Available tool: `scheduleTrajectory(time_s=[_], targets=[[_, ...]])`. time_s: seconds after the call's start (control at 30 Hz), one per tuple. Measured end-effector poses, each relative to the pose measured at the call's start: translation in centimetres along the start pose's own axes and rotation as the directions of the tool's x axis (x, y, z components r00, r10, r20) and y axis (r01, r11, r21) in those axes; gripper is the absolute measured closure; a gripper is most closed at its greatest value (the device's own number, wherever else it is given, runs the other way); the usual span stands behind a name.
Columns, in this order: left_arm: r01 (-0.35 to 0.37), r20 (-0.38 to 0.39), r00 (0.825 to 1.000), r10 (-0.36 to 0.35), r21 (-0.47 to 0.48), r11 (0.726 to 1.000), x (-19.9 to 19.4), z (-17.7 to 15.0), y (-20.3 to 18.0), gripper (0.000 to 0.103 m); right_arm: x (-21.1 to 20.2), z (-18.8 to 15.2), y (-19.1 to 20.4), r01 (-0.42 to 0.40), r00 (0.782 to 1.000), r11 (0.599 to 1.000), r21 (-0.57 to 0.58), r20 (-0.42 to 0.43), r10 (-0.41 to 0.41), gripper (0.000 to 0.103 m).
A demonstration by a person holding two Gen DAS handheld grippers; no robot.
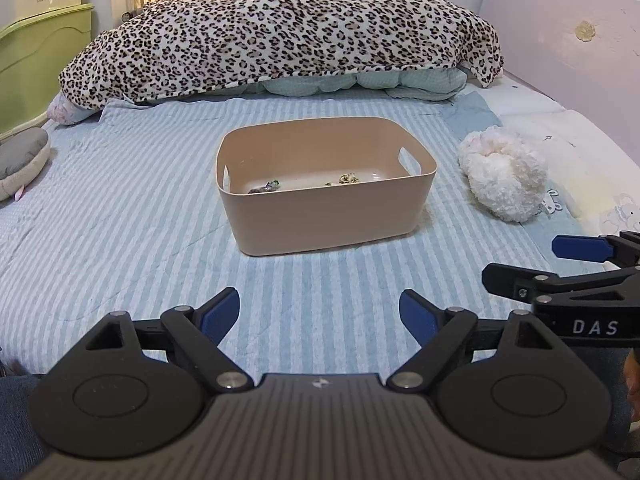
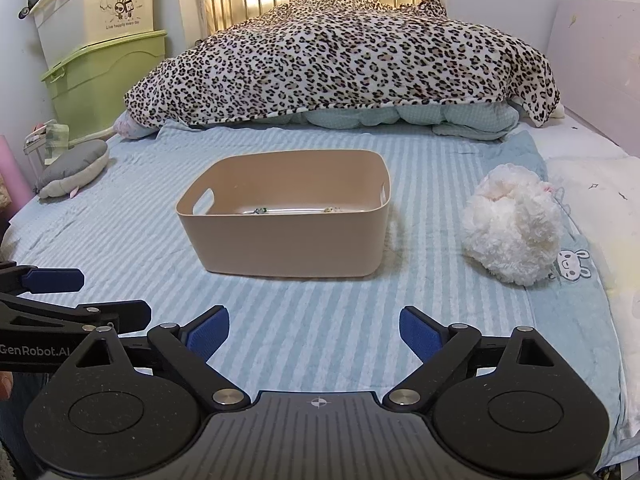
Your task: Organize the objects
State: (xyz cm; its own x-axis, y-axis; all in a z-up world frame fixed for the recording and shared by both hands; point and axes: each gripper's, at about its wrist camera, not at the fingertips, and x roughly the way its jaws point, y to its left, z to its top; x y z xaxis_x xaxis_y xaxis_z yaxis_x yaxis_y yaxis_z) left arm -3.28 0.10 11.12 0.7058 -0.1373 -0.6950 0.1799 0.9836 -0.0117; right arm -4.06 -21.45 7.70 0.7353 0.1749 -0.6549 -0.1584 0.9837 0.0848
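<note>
We hold the left gripper and the right gripper with fingers spread apart, gripping nothing. The tan bin sits ahead of both fingertip pairs; the white plush toy lies ahead and right of the right fingers. Risk: soft pile may slip from a shallow pinch, or the bedsheet may be pinched along with it.

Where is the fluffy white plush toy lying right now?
In both wrist views the white plush toy lies on the striped bedsheet, right of the beige bin and apart from it.
</note>
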Motion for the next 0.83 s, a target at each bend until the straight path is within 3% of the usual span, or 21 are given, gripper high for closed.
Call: scheduleTrajectory(time_s=[0.83], targets=[[0.003, -0.015, 1.0, -0.003, 0.001, 1.0, 0.46, -0.14, 0.41, 0.012, 0.35, -0.16, -0.18, -0.003, 1.0, 1.0, 0.002, -0.015, 0.003, 0.004]])
